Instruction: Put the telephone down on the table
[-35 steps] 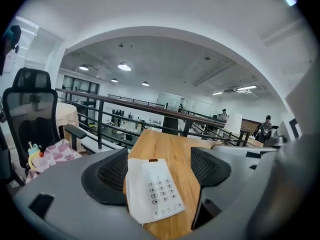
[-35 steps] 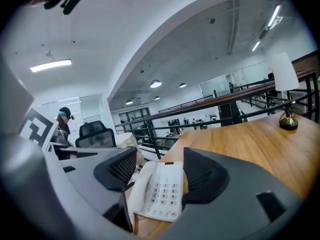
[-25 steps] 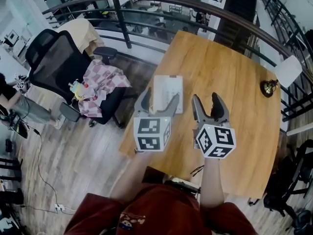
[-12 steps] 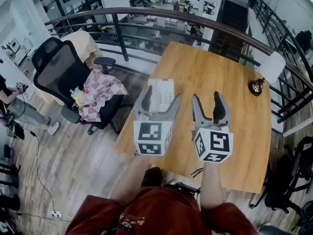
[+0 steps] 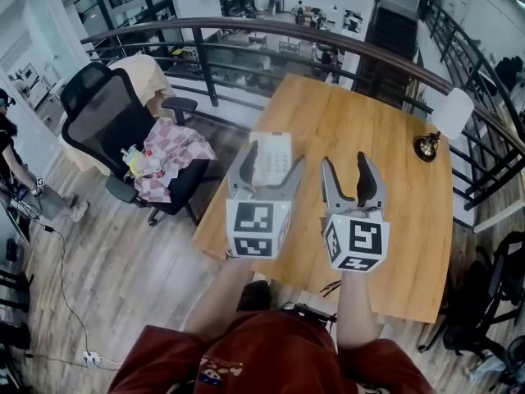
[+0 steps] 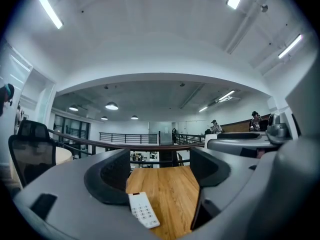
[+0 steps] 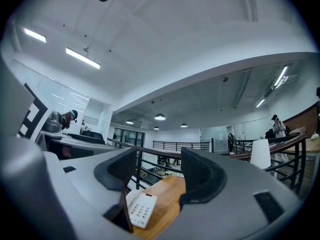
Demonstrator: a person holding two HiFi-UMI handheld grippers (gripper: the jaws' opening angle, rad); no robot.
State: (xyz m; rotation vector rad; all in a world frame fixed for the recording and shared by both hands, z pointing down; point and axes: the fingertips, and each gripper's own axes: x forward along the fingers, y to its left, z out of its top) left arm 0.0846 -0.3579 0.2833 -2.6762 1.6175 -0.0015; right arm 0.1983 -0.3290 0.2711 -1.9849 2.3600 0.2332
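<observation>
The white telephone (image 5: 277, 144) lies flat on the wooden table (image 5: 385, 195) near its left edge, keypad up. In the head view my left gripper (image 5: 272, 156) hovers above it, open, with nothing between its fingers; its jaws hide part of the telephone. My right gripper (image 5: 345, 162) is alongside to the right over bare wood, open and empty too. In the left gripper view the telephone (image 6: 144, 210) shows low between the spread jaws of the left gripper (image 6: 161, 171). From the right gripper (image 7: 159, 171) view, the telephone (image 7: 141, 209) lies lower left on the table (image 7: 167, 194).
A lamp with a white shade (image 5: 454, 113) and brass base (image 5: 426, 146) stands at the table's far right. A black office chair (image 5: 115, 130) with a checked cloth (image 5: 172, 150) is left of the table. A curved railing (image 5: 246, 35) runs behind. A person (image 5: 12, 162) stands far left.
The head view has pulled back a little, so the table looks smaller. Both grippers stay open above the table, and the telephone has not moved. The person at far left has shifted.
</observation>
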